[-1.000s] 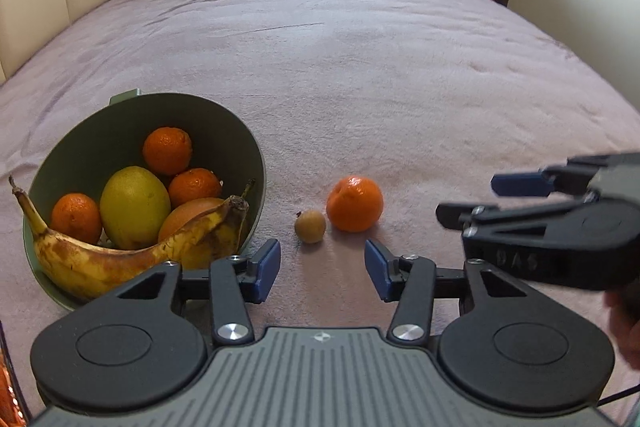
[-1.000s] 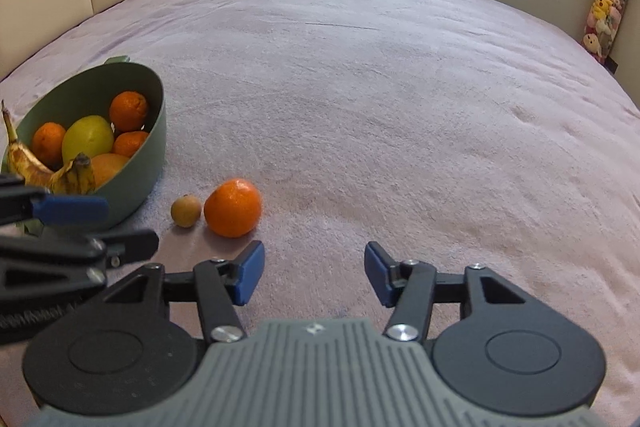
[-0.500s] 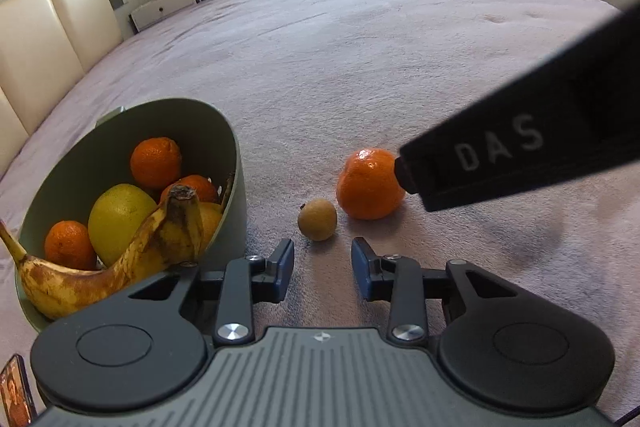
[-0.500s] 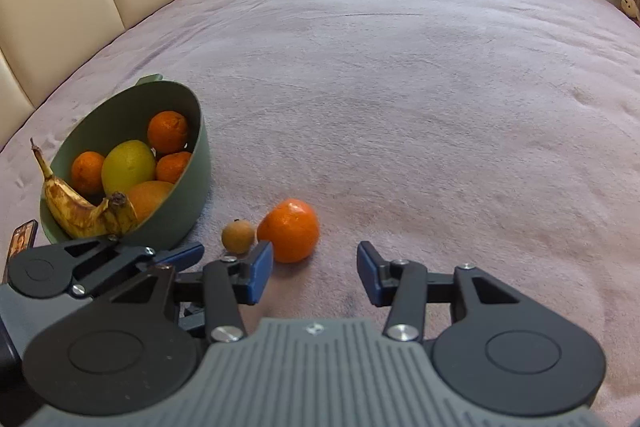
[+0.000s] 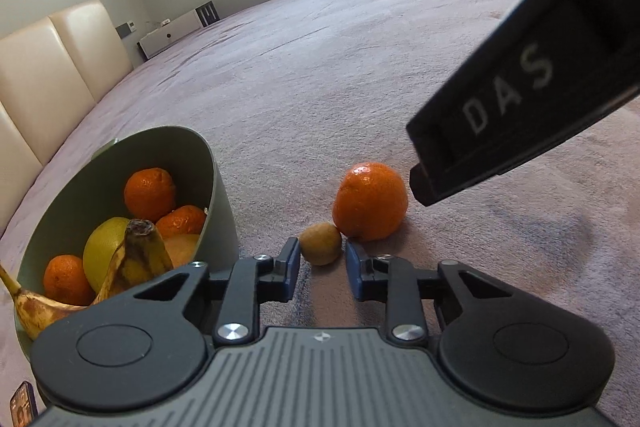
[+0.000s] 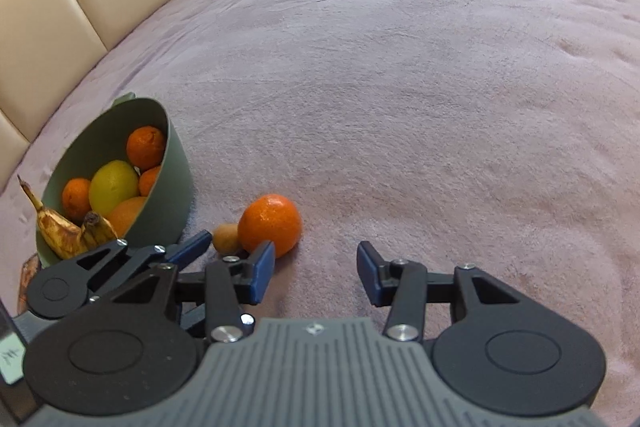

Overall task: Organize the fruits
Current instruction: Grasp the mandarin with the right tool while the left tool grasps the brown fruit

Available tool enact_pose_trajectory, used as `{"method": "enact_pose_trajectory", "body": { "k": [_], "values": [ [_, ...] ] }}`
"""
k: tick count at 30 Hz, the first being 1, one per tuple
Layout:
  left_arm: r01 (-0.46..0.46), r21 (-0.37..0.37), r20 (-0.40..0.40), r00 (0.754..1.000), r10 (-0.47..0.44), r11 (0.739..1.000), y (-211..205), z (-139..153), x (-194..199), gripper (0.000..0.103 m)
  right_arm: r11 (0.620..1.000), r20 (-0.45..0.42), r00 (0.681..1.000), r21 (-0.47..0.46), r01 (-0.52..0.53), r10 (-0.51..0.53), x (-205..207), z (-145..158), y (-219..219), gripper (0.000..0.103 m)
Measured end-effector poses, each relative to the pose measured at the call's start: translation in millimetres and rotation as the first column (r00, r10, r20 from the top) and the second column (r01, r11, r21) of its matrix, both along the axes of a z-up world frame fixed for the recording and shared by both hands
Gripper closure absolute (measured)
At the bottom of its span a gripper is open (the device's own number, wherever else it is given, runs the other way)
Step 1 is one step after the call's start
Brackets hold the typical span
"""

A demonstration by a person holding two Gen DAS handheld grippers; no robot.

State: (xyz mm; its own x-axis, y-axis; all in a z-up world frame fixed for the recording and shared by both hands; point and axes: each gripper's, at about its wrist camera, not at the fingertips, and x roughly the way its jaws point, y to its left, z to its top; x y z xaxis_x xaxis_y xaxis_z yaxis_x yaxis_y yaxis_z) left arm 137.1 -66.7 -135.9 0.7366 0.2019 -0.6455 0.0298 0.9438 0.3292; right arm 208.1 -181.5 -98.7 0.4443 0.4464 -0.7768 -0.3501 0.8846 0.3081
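On the bed [image 5: 360, 47], beside the bowl [image 5: 218, 183]: left claw [image 5: 320, 269] narrowing around the small brown fruit [image 5: 320, 243], not yet gripping; right claw [image 6: 316, 269] open, empty, near the orange [image 6: 270, 225], likely next.

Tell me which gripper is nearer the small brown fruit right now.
Left. The left gripper has the small brown fruit just ahead of its blue fingertips, its jaws just closing in, not yet gripping. The right gripper sits off to the side, nearer the loose orange.
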Motion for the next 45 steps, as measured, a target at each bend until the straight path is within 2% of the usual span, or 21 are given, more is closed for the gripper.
{"method": "enact_pose_trajectory", "body": {
  "k": [3, 9, 14, 19, 26, 28, 32, 41, 45],
  "values": [
    [0.017, -0.018, -0.008, 1.000, -0.017, 1.000, 2, 2, 2, 0.080, 0.999, -0.008, 1.000, 0.032, -0.008, 0.008, 4, 2, 1, 0.058],
    [0.022, -0.057, -0.030, 0.999, -0.023, 0.998, 7, 8, 4, 0.081, 0.998, -0.014, 0.999, 0.041, -0.048, 0.049, 9, 1, 14, 0.058],
    [-0.010, -0.139, -0.083, 0.997, -0.002, 0.990, 19, 17, 8, 0.081, 0.998, -0.044, 0.998, 0.043, -0.047, 0.049, 14, -7, 19, 0.058],
    [-0.020, -0.176, -0.121, 0.993, -0.002, 0.984, 28, 21, 11, 0.081, 0.997, -0.077, 0.996, 0.060, -0.042, 0.047, 18, -15, 22, 0.059],
    [-0.001, -0.151, -0.114, 0.993, -0.016, 0.988, 27, 18, 16, 0.079, 0.997, -0.090, 0.995, 0.067, -0.042, 0.048, 21, -19, 28, 0.059],
    [0.001, -0.148, -0.114, 0.993, -0.018, 0.989, 26, 18, 18, 0.079, 0.997, -0.096, 0.994, 0.070, -0.039, 0.045, 22, -21, 28, 0.063],
    [0.009, -0.136, -0.113, 0.993, -0.025, 0.991, 16, 14, 5, 0.078, 0.997, -0.100, 0.994, 0.076, -0.027, 0.034, 24, -23, 27, 0.065],
    [0.033, -0.124, -0.120, 0.992, -0.048, 0.992, 7, 15, 4, 0.080, 0.998, -0.082, 0.996, 0.065, -0.015, 0.020, 19, -15, 22, 0.068],
    [0.038, -0.152, -0.108, 0.993, -0.055, 0.988, 8, 19, 1, 0.080, 0.998, -0.062, 0.998, 0.057, 0.000, 0.003, 16, -7, 16, 0.068]
  ]
}}
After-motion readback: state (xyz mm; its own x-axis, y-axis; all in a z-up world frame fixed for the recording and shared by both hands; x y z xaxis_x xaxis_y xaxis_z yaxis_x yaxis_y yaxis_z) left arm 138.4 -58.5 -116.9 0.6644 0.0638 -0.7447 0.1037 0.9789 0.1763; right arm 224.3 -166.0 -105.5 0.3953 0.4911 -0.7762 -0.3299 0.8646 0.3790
